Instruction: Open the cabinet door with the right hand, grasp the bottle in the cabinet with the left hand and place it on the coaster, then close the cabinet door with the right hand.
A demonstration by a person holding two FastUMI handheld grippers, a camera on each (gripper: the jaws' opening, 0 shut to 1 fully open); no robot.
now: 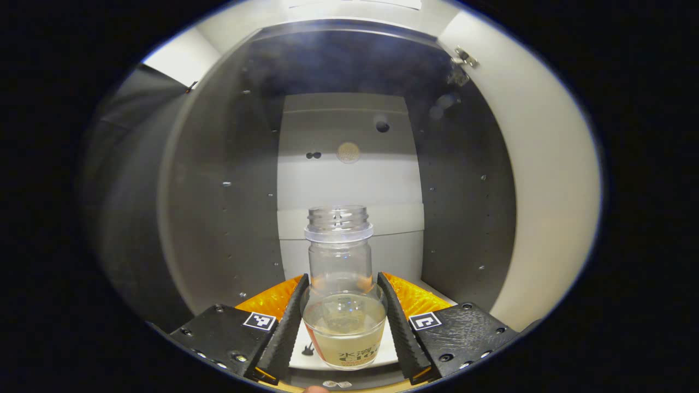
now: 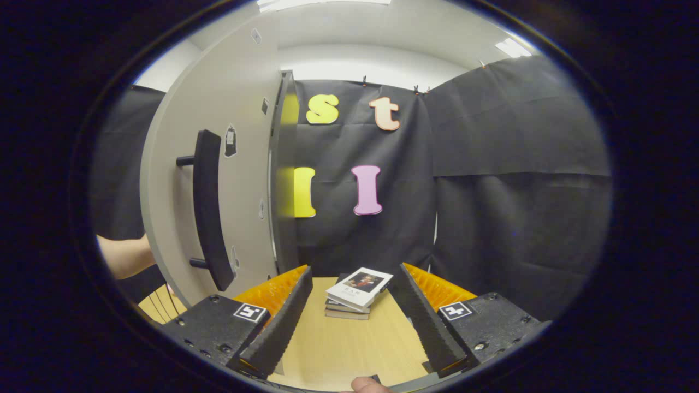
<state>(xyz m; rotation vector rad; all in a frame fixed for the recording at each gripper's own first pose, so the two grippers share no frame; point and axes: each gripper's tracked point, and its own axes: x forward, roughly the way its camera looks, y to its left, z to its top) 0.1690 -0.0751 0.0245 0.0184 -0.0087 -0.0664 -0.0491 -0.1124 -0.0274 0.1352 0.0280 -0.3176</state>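
A clear, capless bottle with pale liquid in its lower part stands on the white floor inside the open cabinet. My left gripper reaches into the cabinet, and both fingers press on the bottle's wide lower body. In the right gripper view the cabinet door stands swung open at the left, its black bar handle facing me. My right gripper is open above the wooden table, to the right of the door, holding nothing.
A small stack of books lies on the table beyond the right gripper's fingers. A person's forearm shows left of the door. Grey cabinet side walls close in on both sides of the bottle.
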